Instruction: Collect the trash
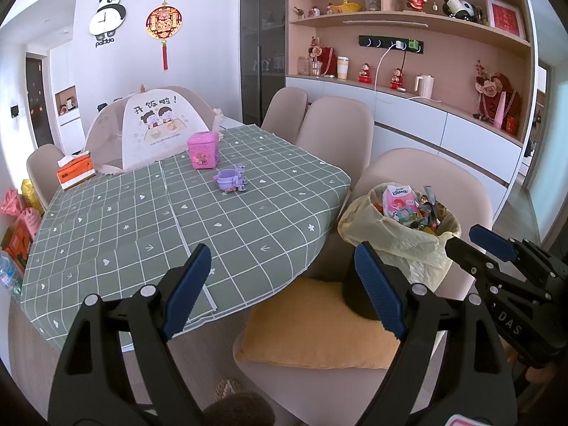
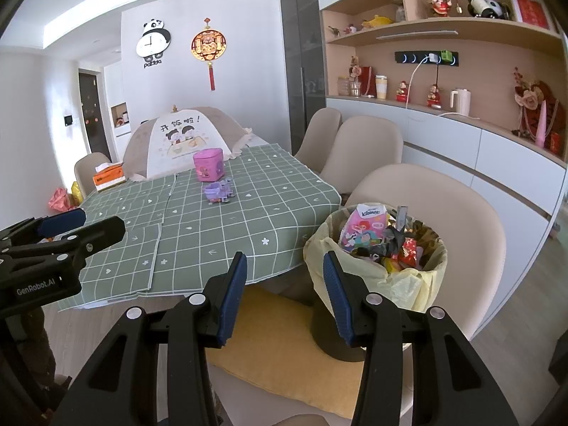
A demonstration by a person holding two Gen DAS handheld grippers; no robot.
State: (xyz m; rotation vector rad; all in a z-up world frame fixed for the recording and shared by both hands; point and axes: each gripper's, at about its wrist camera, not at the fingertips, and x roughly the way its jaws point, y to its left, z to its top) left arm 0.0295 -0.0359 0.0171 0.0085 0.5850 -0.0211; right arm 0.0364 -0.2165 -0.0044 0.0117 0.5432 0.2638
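Both grippers empty, jaws apart: left gripper, right gripper. Full trash bin sits on the chair cushion, upright, at 1 o'clock of the right fingers, just beyond them. Right hand nearer; green tablecloth looks litter-free.

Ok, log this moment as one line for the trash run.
left tool: open, empty | right tool: open, empty | trash bin: full, on chair cushion | table: no loose trash visible

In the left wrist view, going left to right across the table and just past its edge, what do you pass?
Orange tissue box → food cover → pink tin → purple toy → full trash bin on the chair.
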